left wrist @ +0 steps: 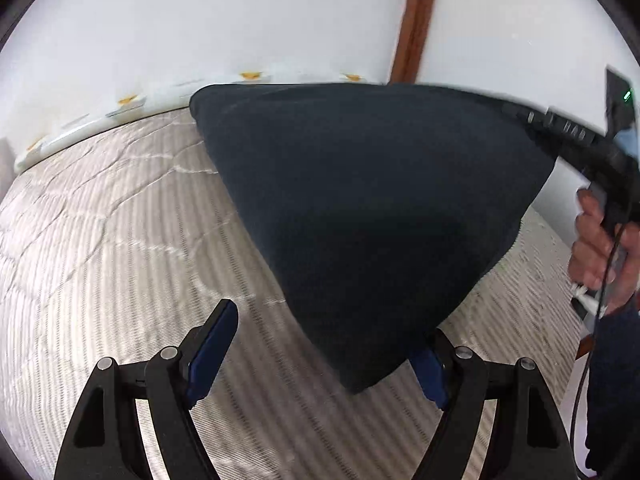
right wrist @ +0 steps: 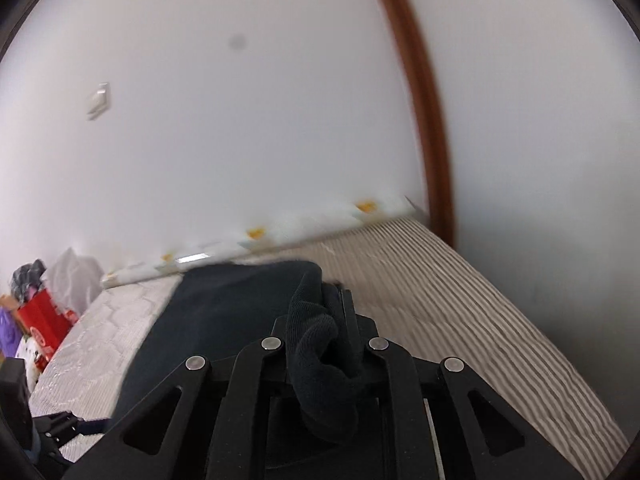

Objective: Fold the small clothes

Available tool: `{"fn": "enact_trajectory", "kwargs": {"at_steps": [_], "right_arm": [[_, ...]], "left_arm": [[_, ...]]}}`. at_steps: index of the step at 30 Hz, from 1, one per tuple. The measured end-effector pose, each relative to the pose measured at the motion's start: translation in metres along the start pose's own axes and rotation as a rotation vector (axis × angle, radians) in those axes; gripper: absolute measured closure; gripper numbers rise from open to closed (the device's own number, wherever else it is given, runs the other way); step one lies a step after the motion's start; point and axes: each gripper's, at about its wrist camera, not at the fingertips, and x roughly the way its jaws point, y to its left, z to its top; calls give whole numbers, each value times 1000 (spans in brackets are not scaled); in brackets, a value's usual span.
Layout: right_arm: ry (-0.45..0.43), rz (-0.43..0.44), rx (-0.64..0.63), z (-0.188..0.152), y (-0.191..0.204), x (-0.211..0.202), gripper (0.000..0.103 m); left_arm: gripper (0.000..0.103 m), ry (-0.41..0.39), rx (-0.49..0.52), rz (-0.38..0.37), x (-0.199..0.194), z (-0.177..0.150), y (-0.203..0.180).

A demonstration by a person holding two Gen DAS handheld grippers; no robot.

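A dark navy garment (left wrist: pixel 372 216) hangs stretched above the striped mattress (left wrist: pixel 100 248). In the left wrist view my left gripper (left wrist: pixel 328 344) is open; its left blue pad (left wrist: pixel 212 352) is clear of the cloth, and the garment's lower corner hangs against the right pad (left wrist: pixel 430 372). My right gripper (left wrist: pixel 560 132) holds the garment's upper right corner, with a hand on its handle. In the right wrist view the right gripper (right wrist: pixel 326 312) is shut on a bunched fold of the garment (right wrist: pixel 324 360), which drapes away to the left.
The mattress (right wrist: pixel 460 320) lies against a white wall with a brown wooden post (right wrist: pixel 424 100). A white patterned strip (right wrist: pixel 256 240) runs along its far edge. Bags and a red box (right wrist: pixel 44 316) sit at far left.
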Motion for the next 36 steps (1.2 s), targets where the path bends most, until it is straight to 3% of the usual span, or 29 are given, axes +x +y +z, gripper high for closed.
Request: {"fn": "enact_trajectory", "kwargs": {"at_steps": [3, 6, 8, 9, 10, 11, 12, 15, 16, 19, 25, 28, 31, 36], "right_arm": [[111, -10, 82, -18, -33, 16, 91], [193, 6, 115, -34, -42, 27, 89], [231, 5, 138, -41, -46, 28, 81], [241, 1, 152, -44, -47, 27, 71], [258, -3, 178, -48, -50, 26, 58], [272, 6, 192, -51, -50, 28, 54], [292, 16, 200, -55, -47, 31, 54], [329, 56, 189, -60, -35, 44, 79], [311, 38, 175, -59, -25, 45, 81], [305, 50, 147, -57, 0, 48, 83], [336, 176, 120, -63, 67, 62, 83], [340, 212, 76, -69, 86, 54, 82], [339, 202, 14, -81, 92, 37, 81], [352, 148, -19, -81, 89, 19, 77]], "left_arm": [[25, -9, 17, 22, 0, -1, -10], [27, -6, 5, 35, 9, 6, -6], [40, 1, -13, 21, 13, 10, -5], [46, -1, -23, 13, 13, 11, -4], [60, -7, -31, 7, 13, 12, -3], [68, -18, -37, 19, 11, 12, -2], [71, -34, -41, 28, 9, 13, -1], [79, -60, -61, 34, 1, 12, 8], [81, -68, -70, 42, -1, 11, 11], [82, -93, -118, 85, -14, 6, 33], [82, -87, -217, 140, -40, -14, 99], [82, -61, -251, 114, -47, -30, 121], [81, -50, -272, 83, -48, -42, 126], [79, -42, -272, 98, -58, -54, 115]]}}
